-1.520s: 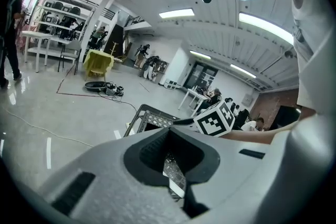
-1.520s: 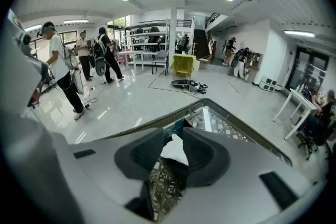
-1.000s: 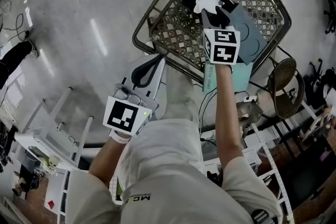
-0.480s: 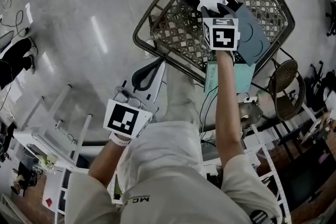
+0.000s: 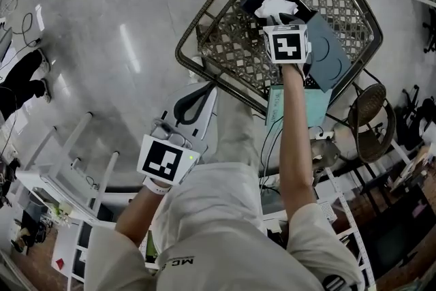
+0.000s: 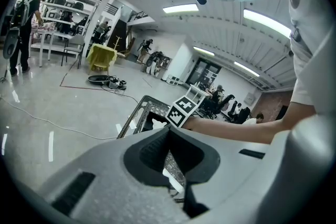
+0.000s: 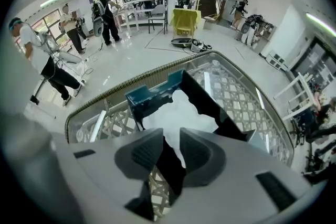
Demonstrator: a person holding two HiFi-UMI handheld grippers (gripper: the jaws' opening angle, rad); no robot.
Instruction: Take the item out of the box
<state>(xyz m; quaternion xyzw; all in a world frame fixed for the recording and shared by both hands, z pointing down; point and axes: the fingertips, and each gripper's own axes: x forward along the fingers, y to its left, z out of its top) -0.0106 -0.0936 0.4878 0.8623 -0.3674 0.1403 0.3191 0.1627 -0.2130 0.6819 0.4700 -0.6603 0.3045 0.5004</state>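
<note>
Now your right gripper (image 7: 171,139) points down into the open box (image 7: 149,98), its jaws just closing yet not pressing on the white item (image 7: 181,113) that lies inside the box and reaches between them. Your left gripper (image 6: 169,132) hangs well apart from the box, jaws together, empty.

White item (image 7: 181,113) inside dark box (image 7: 149,98).

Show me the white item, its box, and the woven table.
white item (image 7: 181,113), right gripper view, its middle.
box (image 7: 151,96), right gripper view, blue far wall.
woven table (image 5: 225,44), head view, bare lattice top.
</note>
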